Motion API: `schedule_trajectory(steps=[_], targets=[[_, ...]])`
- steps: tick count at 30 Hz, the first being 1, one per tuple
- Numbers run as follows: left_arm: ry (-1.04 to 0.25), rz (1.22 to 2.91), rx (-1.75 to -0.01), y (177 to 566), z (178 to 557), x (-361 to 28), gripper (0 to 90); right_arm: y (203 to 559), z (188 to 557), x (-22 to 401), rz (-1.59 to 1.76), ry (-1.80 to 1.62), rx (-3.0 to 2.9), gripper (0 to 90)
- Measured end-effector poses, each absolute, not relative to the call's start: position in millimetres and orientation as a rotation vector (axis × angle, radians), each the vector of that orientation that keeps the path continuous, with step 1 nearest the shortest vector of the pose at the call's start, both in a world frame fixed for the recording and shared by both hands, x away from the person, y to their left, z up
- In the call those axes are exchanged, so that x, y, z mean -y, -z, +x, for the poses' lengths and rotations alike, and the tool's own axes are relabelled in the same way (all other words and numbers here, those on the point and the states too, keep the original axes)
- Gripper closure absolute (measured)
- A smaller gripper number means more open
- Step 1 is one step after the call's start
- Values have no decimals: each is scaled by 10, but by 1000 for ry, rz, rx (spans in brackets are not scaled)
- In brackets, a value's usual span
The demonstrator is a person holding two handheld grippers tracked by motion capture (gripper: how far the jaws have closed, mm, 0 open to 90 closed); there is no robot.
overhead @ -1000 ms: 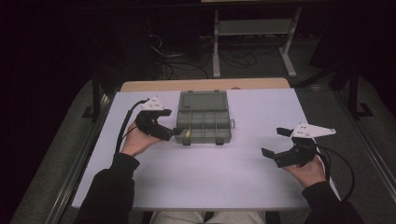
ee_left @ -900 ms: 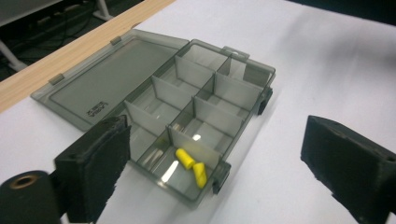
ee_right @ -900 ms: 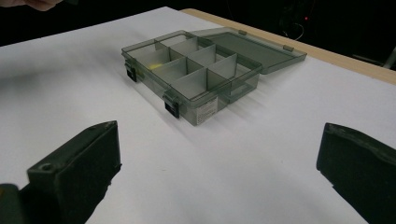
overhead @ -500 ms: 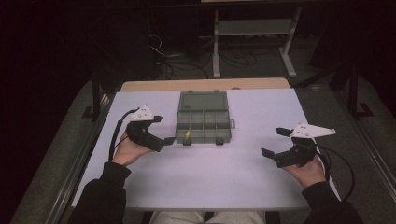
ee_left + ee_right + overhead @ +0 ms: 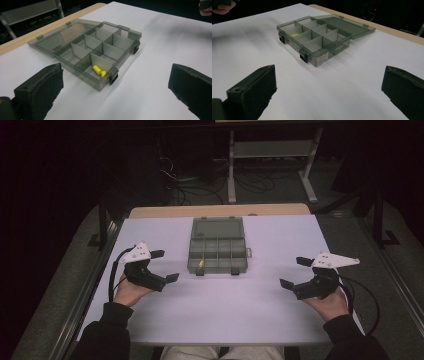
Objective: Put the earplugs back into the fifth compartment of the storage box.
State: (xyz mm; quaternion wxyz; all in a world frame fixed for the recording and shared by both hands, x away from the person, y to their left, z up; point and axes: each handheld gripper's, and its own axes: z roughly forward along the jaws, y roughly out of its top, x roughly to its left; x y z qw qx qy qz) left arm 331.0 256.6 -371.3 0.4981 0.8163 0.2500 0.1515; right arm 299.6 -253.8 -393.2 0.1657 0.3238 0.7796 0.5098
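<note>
A grey see-through organizer box [image 5: 218, 254] lies at the table's middle with its lid [image 5: 217, 227] folded flat behind it. Dividers split it into several compartments. A yellow earplug [image 5: 99, 70] lies in the near-left corner compartment [image 5: 200, 264]. My left gripper [image 5: 165, 265] rests open at the left of the box, nothing between its jaws. My right gripper [image 5: 295, 272] rests open at the right, well clear of the box [image 5: 314, 40], also holding nothing.
A white sheet [image 5: 220, 310] covers the table, with a wooden edge [image 5: 220, 210] showing at the far side. Beyond the table stand a metal stand [image 5: 270, 155] and floor cables [image 5: 190, 185]. The other hand [image 5: 223, 7] shows far off in the right gripper view.
My left gripper has drawn back from the box's front-left corner toward the left and nearer the person. The right gripper has stayed put.
</note>
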Motion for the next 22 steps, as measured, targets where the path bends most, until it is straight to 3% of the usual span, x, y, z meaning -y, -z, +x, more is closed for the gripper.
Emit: schedule_trajectory(steps=[22], targets=[[-499, 1843, -713, 3752, 3073, -3063, 0, 3962, 2938, 2552, 934, -1463, -2215, 0]])
